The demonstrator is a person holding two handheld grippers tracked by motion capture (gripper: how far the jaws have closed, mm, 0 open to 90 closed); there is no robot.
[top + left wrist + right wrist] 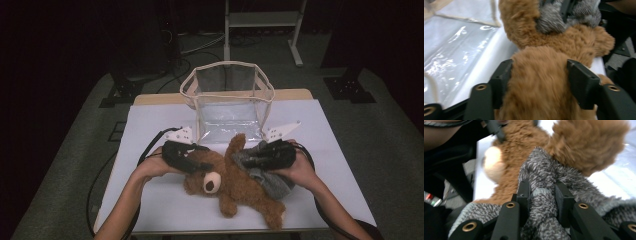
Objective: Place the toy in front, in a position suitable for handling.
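The brown teddy bear (227,182) is lying at the lower centre of the bench (150,130), its long axis running from upper centre to lower right, head facing the lower left. The left tool (200,159) is straddling the bear's fur, pads touching. The right tool (250,159) is clenching the grey knitted garment (272,182). A clear plastic bag (227,97) is standing open just above, blocking the way upward.

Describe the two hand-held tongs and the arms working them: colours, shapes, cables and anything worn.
Both tongs are black. The left tongs and right tongs each carry a pale three-cornered plate on top and trail a black cable. Seen close up, each has two blocky black jaws on arms with brass-coloured rivets. The forearms are bare, with no sleeves or gloves in view.
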